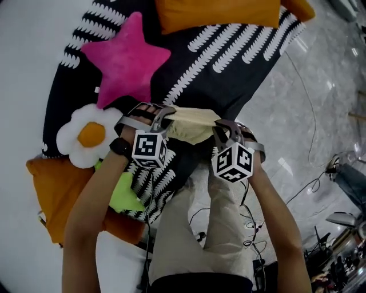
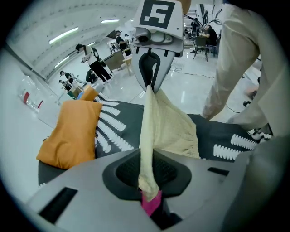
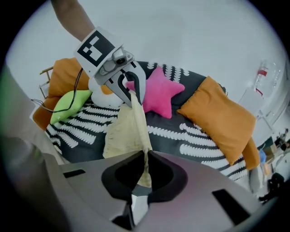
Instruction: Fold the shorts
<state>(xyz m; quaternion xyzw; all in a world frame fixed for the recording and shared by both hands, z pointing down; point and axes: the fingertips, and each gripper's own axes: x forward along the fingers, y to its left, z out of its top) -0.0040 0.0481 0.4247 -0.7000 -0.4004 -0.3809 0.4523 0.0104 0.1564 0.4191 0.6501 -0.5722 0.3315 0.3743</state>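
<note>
Holding the pale yellow shorts (image 1: 191,123) up between two grippers, we have the cloth stretched from one pair of jaws to the other above the near edge of the black blanket (image 1: 229,80) with white patterns. The left gripper (image 1: 164,116) is closed on one end of the shorts, and its own view shows the cloth pinched tight between the jaws. The right gripper (image 1: 220,130) is clamped on the other end in the same way. The middle of the shorts sags downward; we cannot tell whether the lowest fold touches the blanket.

On the blanket lie several cushions. A pink star cushion (image 1: 127,57) is toward the far left edge. A white flower cushion (image 1: 86,136) with an orange centre is at the left edge. One orange pillow (image 1: 217,12) lies at the far edge, and another orange pillow (image 1: 57,189) at the near left corner, with a green cushion (image 1: 123,191) just beside it. The middle of the blanket, behind the shorts, is bare, so this is the open room on it. To the right of the blanket is a shiny grey floor (image 1: 297,114) with thin cables (image 1: 309,143) on it.

Both forearms reach forward side by side, and the two grippers are near each other and point steeply down. The marker cubes face up to the head camera. The left wrist carries a black watch (image 1: 120,147).
</note>
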